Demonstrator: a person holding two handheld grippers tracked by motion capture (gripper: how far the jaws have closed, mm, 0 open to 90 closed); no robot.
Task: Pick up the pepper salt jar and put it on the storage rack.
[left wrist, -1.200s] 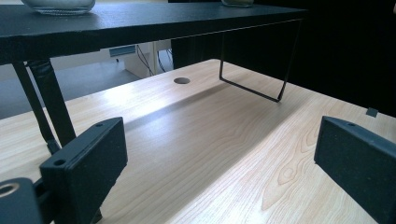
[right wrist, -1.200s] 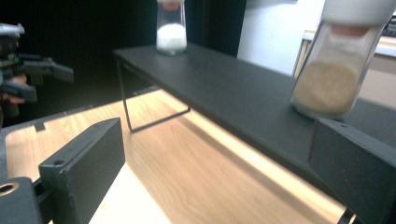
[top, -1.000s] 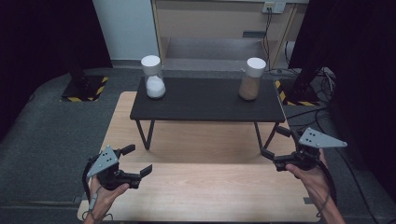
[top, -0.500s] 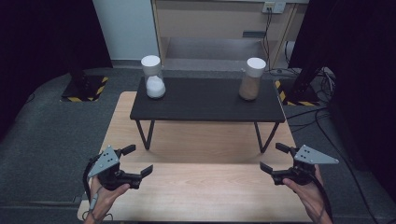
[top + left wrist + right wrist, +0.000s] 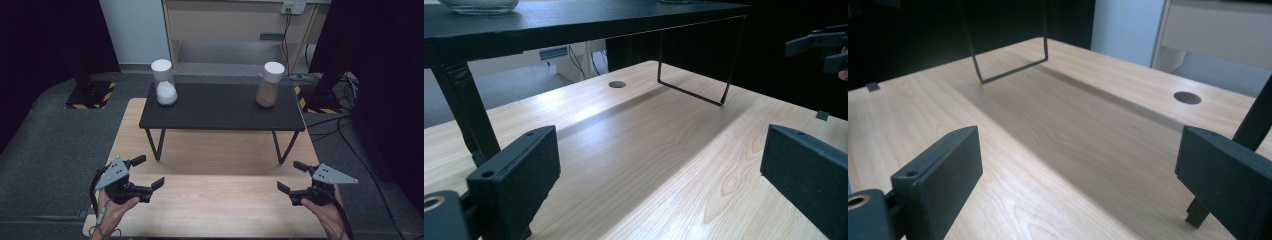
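A low black stand [image 5: 222, 112] rests on the light wooden table [image 5: 215, 200]. On its left end is a white-lidded jar of white powder [image 5: 164, 85]; on its right end, a white-lidded jar of brown powder [image 5: 270, 86]. My left gripper [image 5: 149, 171] hovers over the table's near left, open with nothing between its jaws. My right gripper [image 5: 290, 176] is held over the near right, also open and bare. The left gripper view has wide-apart jaws of the left gripper [image 5: 659, 165] over bare wood, with the right gripper [image 5: 819, 45] far off. The right gripper [image 5: 1078, 165] faces the stand's wire leg [image 5: 1008, 65].
The stand's thin wire legs [image 5: 155, 142] stand between the grippers and the table's far part. A round cable hole [image 5: 616, 84] is in the wood under the stand. Grey carpet [image 5: 55, 145] surrounds the table, and cables [image 5: 345, 120] trail at the right.
My right gripper has come down toward the tabletop and a little nearer the front edge. The left gripper and both jars have stayed put.
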